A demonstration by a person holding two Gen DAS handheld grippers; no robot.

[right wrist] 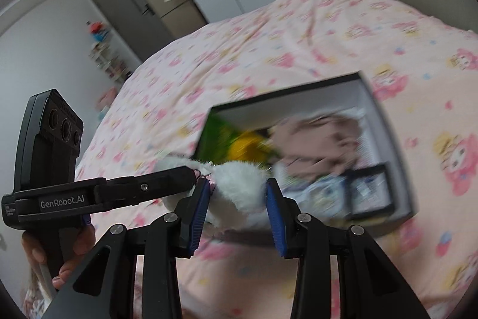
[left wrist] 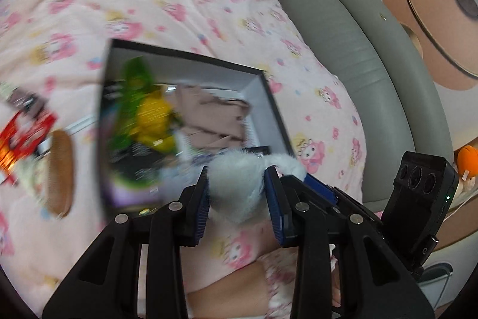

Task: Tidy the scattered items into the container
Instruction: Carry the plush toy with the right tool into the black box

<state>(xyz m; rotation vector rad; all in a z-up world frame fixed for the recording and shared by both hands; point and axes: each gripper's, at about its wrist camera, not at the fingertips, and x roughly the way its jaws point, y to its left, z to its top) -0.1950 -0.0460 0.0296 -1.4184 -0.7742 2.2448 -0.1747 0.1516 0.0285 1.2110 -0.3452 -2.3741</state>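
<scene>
A white fluffy item [left wrist: 236, 187] is held by both grippers just at the near edge of an open black box [left wrist: 269, 97] with white inner walls, on a pink patterned bedspread. My left gripper [left wrist: 236, 199] is shut on one end of it. My right gripper [right wrist: 236, 199] is shut on the other end [right wrist: 239, 187]. In the box [right wrist: 385, 121] lie a green and yellow packet [left wrist: 146, 112], a beige cloth [left wrist: 215, 115] and small printed packs [right wrist: 325, 193]. The left gripper's body [right wrist: 98, 193] shows in the right wrist view, touching the fluffy item.
Left of the box lie a brown oval brush [left wrist: 61, 172] and a red printed packet [left wrist: 24, 136]. A grey padded headboard [left wrist: 352, 50] runs along the bed's right side. The right gripper's camera block [left wrist: 418, 199] is close at right. A door and shelves [right wrist: 134, 8] stand beyond the bed.
</scene>
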